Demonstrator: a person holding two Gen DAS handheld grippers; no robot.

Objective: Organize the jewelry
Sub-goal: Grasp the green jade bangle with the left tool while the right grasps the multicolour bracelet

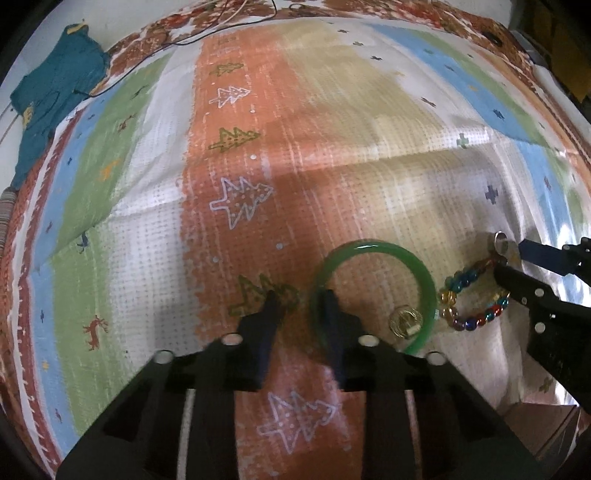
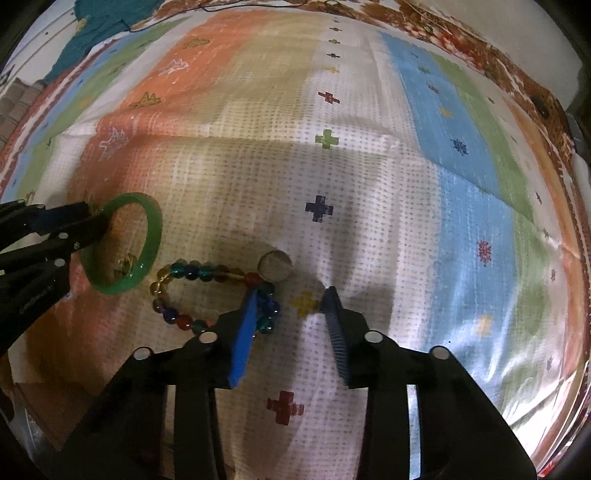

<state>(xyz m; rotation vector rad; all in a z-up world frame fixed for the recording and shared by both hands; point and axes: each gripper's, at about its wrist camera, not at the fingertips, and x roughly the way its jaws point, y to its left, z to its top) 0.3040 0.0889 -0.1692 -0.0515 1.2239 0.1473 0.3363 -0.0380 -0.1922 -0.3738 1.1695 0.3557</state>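
A green bangle (image 1: 424,273) lies flat on the patterned cloth (image 1: 332,129), with a small gold ring (image 1: 405,320) inside it. My left gripper (image 1: 301,301) is open, its jaws on either side of the bangle's left rim. A bracelet of coloured beads (image 1: 474,319) lies to the bangle's right, and a silver ring (image 1: 500,242) lies just beyond it. In the right wrist view my right gripper (image 2: 291,301) is open: its left finger lies over the bead bracelet (image 2: 177,271), with the silver ring (image 2: 275,266) just ahead. The green bangle (image 2: 151,229) is at the left.
The striped cloth with tree and cross motifs (image 2: 332,147) covers the whole surface and has fold creases. A teal cloth (image 1: 51,99) and thin cables (image 1: 221,26) lie at the far left edge. A dark edge borders the right side (image 1: 569,74).
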